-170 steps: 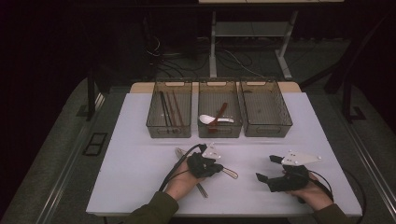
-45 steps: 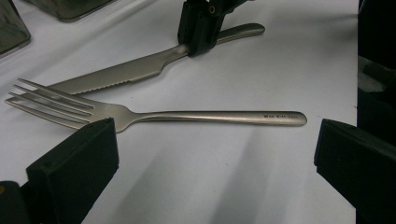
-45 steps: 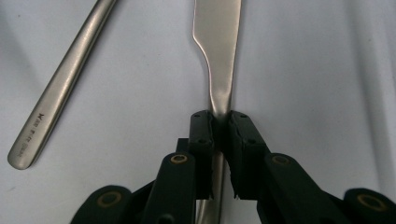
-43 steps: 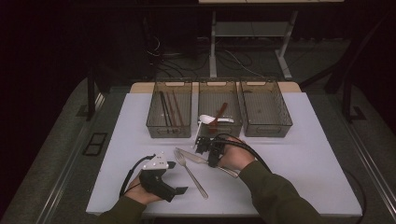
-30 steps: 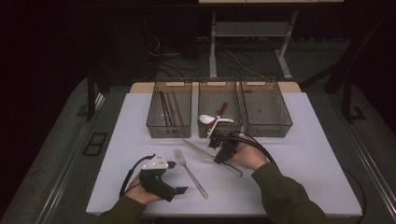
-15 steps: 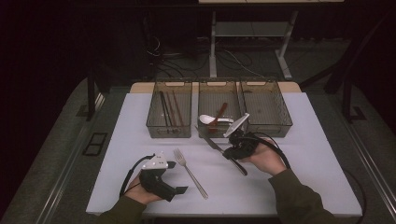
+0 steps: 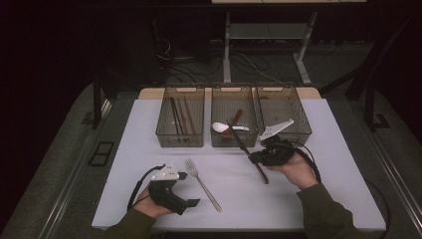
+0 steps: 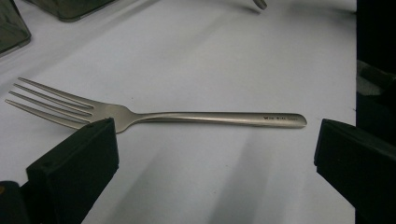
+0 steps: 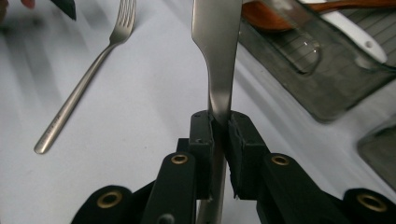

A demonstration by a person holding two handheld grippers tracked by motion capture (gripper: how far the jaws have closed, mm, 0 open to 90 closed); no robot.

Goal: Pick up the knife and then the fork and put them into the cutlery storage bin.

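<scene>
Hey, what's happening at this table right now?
A person is sorting cutlery into three bins. The right hand-held gripper is shut on a table knife, lifted near the middle bin. The left hand-held gripper rests open beside a fork lying on the white table.

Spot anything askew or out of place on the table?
Nothing damaged or spilled. The fork lies loose and diagonal on the table, outside the three bins, between the open left gripper's jaws. The right gripper holds a knife clamped by its handle.
</scene>
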